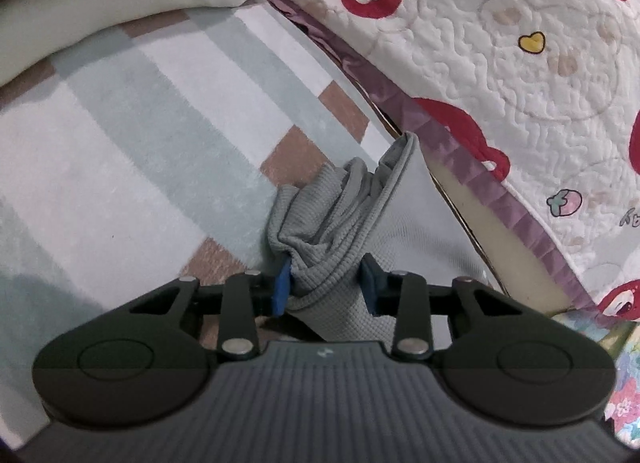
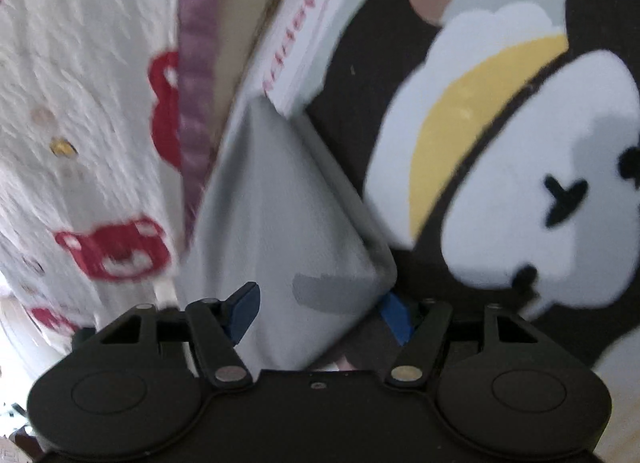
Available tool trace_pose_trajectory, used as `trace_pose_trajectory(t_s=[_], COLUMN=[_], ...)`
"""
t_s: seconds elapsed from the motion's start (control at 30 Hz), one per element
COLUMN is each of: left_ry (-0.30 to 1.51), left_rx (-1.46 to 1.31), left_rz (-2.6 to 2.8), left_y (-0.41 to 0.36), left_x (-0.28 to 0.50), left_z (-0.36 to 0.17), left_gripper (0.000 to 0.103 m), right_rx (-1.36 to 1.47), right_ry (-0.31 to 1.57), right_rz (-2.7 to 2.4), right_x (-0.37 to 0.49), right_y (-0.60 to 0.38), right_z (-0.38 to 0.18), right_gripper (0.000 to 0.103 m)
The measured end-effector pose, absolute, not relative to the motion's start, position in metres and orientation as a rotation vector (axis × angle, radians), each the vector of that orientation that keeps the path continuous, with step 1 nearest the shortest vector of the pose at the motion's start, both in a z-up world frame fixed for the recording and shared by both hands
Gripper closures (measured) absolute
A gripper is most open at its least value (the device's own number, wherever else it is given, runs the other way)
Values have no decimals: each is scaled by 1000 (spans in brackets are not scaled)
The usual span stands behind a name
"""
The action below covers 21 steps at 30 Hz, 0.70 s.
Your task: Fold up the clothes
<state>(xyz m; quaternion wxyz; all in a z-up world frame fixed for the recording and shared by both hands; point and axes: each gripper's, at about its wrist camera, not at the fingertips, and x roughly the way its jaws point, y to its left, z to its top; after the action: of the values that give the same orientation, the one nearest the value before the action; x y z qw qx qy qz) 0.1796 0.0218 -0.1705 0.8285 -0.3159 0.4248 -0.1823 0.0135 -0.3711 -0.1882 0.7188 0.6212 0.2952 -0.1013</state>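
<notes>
Left gripper (image 1: 325, 283) pinching a bunched fold of the grey ribbed knit garment (image 1: 340, 215), blue pads tight on the cloth. Right gripper (image 2: 320, 309) set wider, blue pads at either side of the same grey fabric (image 2: 280, 203); firm contact not clear through blur. Cloth raised over the pale striped rug (image 1: 140, 135), beside the white quilted bedspread with red bears (image 1: 500, 63).

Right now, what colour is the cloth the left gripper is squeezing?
Grey, with a fine ribbed knit. The cloth shows best in the left wrist view.

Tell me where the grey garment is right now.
The grey garment hangs stretched between both tongs, the left tongs clamped on a bunched end and the right tongs around a flatter part, beside the quilted bedspread.
</notes>
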Motion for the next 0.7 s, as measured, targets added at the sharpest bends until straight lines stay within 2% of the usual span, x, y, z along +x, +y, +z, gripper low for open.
trace_pose_trajectory(t_s=[0.07, 0.1, 0.13, 0.17, 0.4, 0.53, 0.57, 0.7], left_ry=[901, 903, 908, 923, 1085, 1116, 1087, 981], left_rx=[-645, -643, -645, -654, -627, -557, -516, -501], left_rz=[-390, -391, -393, -398, -499, -539, -528, -474], left_y=[20, 20, 21, 22, -3, -22, -25, -18], left_x=[180, 180, 180, 181, 178, 172, 170, 169], left_z=[-168, -168, -167, -167, -158, -154, -150, -144], left_gripper=[71, 71, 72, 72, 74, 71, 69, 49], right_rx=[1286, 1209, 1129, 1046, 553, 451, 463, 576], right_ry=[629, 637, 634, 625, 549, 600, 616, 632], right_rz=[-217, -211, -196, -177, -116, -185, -191, -193], right_x=[18, 22, 26, 29, 51, 65, 68, 68], right_y=[-364, -362, -362, -363, -375, -399, -403, -412], right_z=[-184, -178, -171, -163, -100, -104, -110, -125], right_gripper=[35, 41, 70, 84, 84, 84, 84, 79])
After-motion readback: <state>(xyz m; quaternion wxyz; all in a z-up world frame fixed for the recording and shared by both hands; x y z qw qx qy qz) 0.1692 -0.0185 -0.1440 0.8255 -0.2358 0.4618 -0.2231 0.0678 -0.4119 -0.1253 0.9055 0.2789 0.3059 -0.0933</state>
